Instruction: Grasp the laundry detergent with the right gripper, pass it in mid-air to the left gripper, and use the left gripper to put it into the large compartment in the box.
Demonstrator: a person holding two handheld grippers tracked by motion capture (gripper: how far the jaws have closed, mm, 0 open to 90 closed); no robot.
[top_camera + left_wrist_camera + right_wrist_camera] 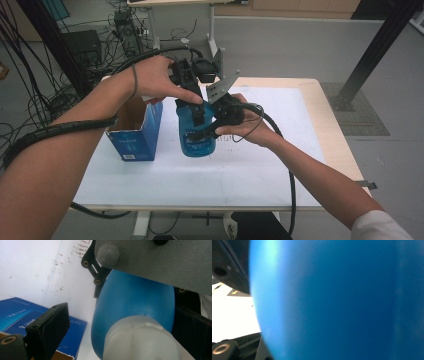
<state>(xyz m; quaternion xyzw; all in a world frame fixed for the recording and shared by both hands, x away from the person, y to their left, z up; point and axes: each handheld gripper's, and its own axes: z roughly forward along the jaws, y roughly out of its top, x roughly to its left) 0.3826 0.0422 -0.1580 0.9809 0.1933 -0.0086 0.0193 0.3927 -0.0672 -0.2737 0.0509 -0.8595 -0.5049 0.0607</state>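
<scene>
The blue bottle (197,132) stands upright mid-bench (280,175), long axis vertical, white cap (142,340) up. The right tool (212,127) is clamped on its body from 3 o'clock, while the left tool (192,100) straddles the cap from above, one jaw clear of it, the other's contact unclear. The left gripper view shows the cap; a blue box (135,137) stands at the bottle's 9 o'clock.

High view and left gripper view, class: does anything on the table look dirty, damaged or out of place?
Yes: the white table cover bears brownish specks and smears near the blue bottle. Nothing looks spilled or broken.
</scene>
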